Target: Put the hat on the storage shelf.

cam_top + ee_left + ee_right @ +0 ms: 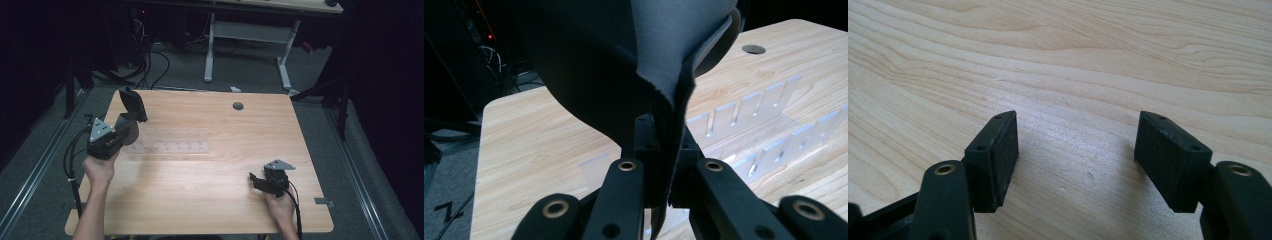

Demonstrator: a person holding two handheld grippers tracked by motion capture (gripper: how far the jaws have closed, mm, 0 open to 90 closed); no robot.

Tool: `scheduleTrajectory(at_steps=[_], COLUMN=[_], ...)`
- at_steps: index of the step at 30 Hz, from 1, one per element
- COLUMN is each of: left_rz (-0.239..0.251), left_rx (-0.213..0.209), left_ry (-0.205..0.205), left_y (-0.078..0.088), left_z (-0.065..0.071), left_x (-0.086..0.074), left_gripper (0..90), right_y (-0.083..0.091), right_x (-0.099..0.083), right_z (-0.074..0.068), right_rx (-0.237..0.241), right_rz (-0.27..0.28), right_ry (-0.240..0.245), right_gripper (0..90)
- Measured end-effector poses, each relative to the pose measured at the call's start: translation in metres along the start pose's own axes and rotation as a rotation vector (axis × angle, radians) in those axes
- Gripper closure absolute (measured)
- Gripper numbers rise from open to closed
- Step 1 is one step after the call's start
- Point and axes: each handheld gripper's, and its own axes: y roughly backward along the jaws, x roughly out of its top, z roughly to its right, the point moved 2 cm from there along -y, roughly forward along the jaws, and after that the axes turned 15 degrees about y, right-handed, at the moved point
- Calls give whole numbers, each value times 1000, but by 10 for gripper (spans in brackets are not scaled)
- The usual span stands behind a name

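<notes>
- Dark grey floppy piece point(131, 107), some sort of soft cloth or foam sheet, is up off the worktop point(210, 200), pinched at its lower edge and rising above the left tool point(121, 131).
- In the left gripper view the piece point(624, 60) hangs folded right over the jaws, its seam edge running down between them; the jaws are clamped tight on it.
- Left tool sits near the worktop's left edge, tilted up and away from the person, gripped by the left hand point(100, 167).
- Just beyond and to the right of that tool lies a clear plastic rack point(170, 145) with 2 rows of upright slotted dividers, flat on the worktop; the left gripper view shows its dividers point(754, 107) just past the held piece.
- Further out, a round cable hole point(238, 106) sits in the worktop, well beyond the rack.
- Right tool point(257, 179) is well apart from all that, low over the near right part of the worktop, in the right hand point(280, 207).
- Right gripper view: its jaws stand wide apart, pads point(1003, 155) facing bare wood, nothing between them.
</notes>
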Motion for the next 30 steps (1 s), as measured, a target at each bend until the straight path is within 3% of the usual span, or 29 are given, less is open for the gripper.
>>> scheduleTrajectory(at_steps=[21, 24, 30], left_rz=[42, 40, 38], left_rx=[29, 47, 43], left_ry=[20, 13, 17], left_y=[7, 7, 7], left_z=[-8, -10, -11], left_x=[4, 4, 1], left_gripper=[865, 865, 865], right_y=[0, 0, 0], right_x=[0, 0, 0], right_z=[0, 0, 0], right_rx=[0, 0, 0], right_rz=[-1, -1, -1], right_ry=[-2, -2, -2], right_gripper=[343, 343, 343])
